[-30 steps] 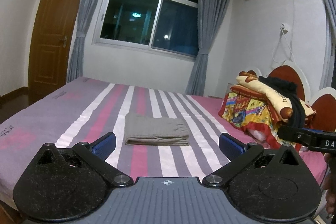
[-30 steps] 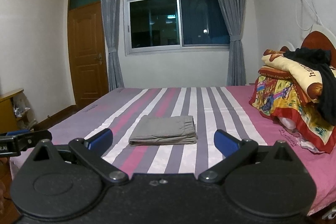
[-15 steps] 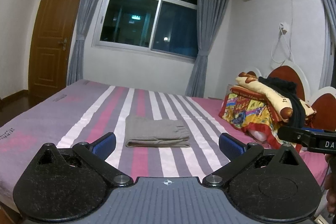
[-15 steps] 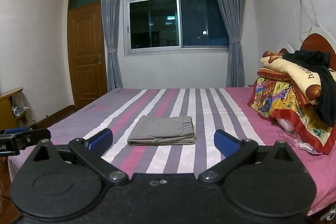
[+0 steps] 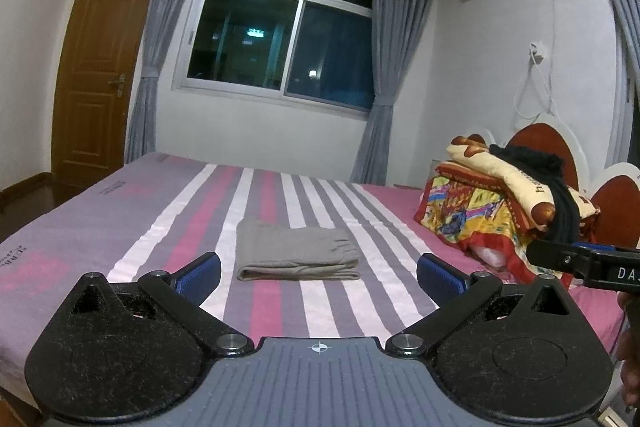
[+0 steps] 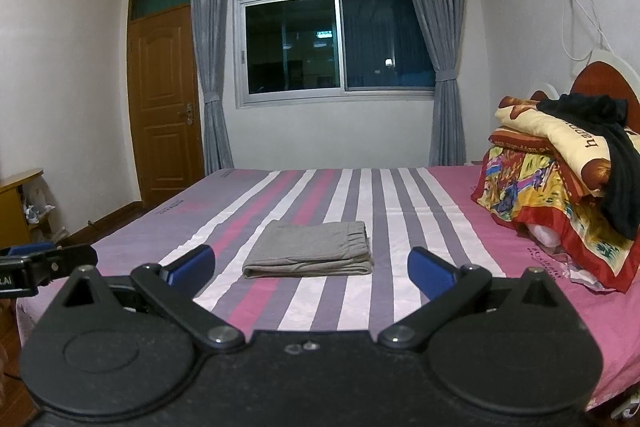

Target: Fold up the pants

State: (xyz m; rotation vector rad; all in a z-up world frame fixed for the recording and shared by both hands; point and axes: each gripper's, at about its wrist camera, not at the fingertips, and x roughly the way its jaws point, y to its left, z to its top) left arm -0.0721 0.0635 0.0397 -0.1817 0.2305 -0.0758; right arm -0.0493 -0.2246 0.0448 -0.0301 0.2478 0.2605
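Lying folded mid-bed (image 5: pixel 120 211), pants (image 5: pixel 296 253) seemingly square-edged, bare sheet around.

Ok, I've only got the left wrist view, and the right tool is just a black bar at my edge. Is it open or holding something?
Observer: The right tool is open. Its blue fingers are spread wide with nothing between them. The folded grey pants lie beyond it on the striped bed.
Operator: Anything on the door side of the bed that I can't see?
Observer: Yes, a wooden desk stands off that side of the bed, with small items tucked under its top.
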